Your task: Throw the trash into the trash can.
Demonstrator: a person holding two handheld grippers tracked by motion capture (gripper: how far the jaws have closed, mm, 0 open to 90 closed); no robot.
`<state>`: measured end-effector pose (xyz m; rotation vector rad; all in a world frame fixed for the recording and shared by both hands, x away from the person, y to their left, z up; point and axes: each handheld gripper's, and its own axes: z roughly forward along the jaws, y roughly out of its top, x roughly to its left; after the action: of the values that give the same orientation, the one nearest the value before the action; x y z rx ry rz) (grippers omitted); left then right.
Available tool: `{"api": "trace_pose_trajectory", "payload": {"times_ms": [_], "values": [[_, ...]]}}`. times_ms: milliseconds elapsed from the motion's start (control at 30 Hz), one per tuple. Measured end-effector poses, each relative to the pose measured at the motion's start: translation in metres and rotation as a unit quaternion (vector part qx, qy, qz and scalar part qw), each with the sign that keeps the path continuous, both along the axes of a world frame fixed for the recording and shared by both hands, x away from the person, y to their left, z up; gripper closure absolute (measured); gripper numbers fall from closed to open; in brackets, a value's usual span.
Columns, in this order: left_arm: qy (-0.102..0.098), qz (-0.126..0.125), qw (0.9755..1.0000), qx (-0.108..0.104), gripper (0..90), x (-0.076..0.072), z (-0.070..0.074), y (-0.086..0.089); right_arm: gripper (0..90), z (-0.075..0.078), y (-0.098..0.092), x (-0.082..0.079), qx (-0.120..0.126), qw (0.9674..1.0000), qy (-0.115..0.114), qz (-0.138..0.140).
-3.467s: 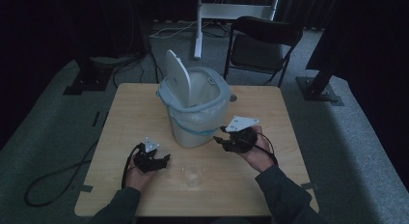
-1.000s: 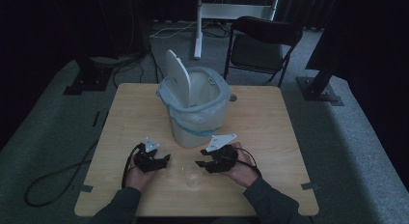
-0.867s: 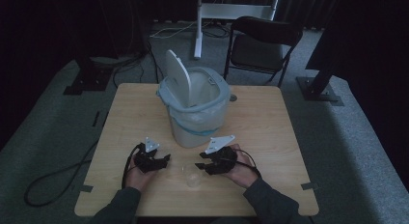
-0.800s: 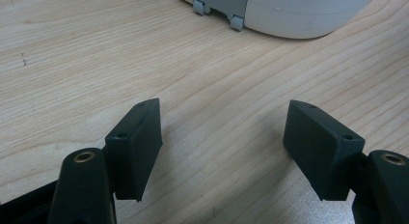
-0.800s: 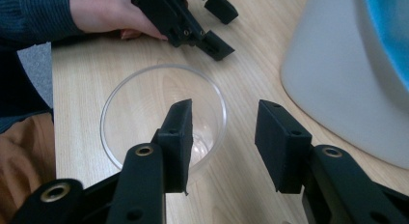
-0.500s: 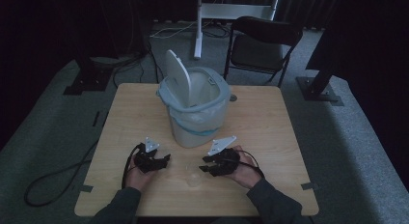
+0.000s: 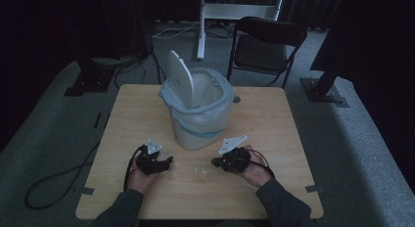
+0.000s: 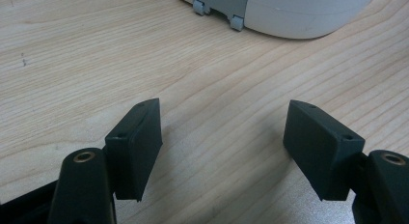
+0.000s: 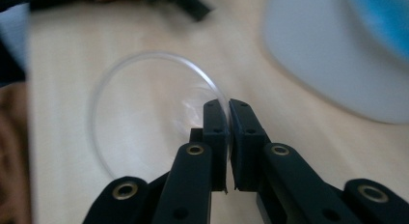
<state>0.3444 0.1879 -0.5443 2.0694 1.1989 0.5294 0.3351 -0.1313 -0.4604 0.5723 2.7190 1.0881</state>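
Two grippers point(image 7: 169, 161) point(image 7: 215, 163), one clear cup point(image 9: 144, 118), one bin point(image 7: 198, 109), one chair point(image 7: 266, 46).

The pale wooden worktop point(image 7: 274, 119) carries a white bin point(image 7: 198, 117) with its lid up, standing beyond both tools and between them. A clear plastic cup point(image 9: 149, 118) rests on the wood at the tip of the right tool point(image 9: 228, 110), between it and the left tool point(image 7: 169, 161).

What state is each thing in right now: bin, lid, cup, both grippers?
Bin: upright on the table, bag-lined.
Bin lid: flipped up, open.
Clear plastic cup: on the table, rim pinched by the right gripper.
Right gripper: jaws have just been closing, now shut on the cup's wall.
Left gripper: open, nothing between the jaws.
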Motion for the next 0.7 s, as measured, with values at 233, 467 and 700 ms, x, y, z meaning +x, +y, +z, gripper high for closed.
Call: {"api": "trace_pose_trajectory", "payload": {"times_ms": [233, 467, 700], "values": [[0.0, 0.0, 1.0, 0.0, 30.3, 0.0, 0.0, 0.0, 86.0, 0.002, -0.016, 0.008, 0.007, 0.9981, -0.025, -0.055], [0.0, 0.0, 1.0, 0.001, 30.2, 0.001, 0.0, 0.0, 85.7, -0.003, -0.023, 0.013, -0.014, 0.996, -0.038, -0.079], [0.001, -0.001, 1.0, 0.001, 30.2, 0.001, 0.0, 0.0, 85.7, -0.008, -0.029, 0.014, -0.04, 0.9962, -0.025, -0.073]]}}
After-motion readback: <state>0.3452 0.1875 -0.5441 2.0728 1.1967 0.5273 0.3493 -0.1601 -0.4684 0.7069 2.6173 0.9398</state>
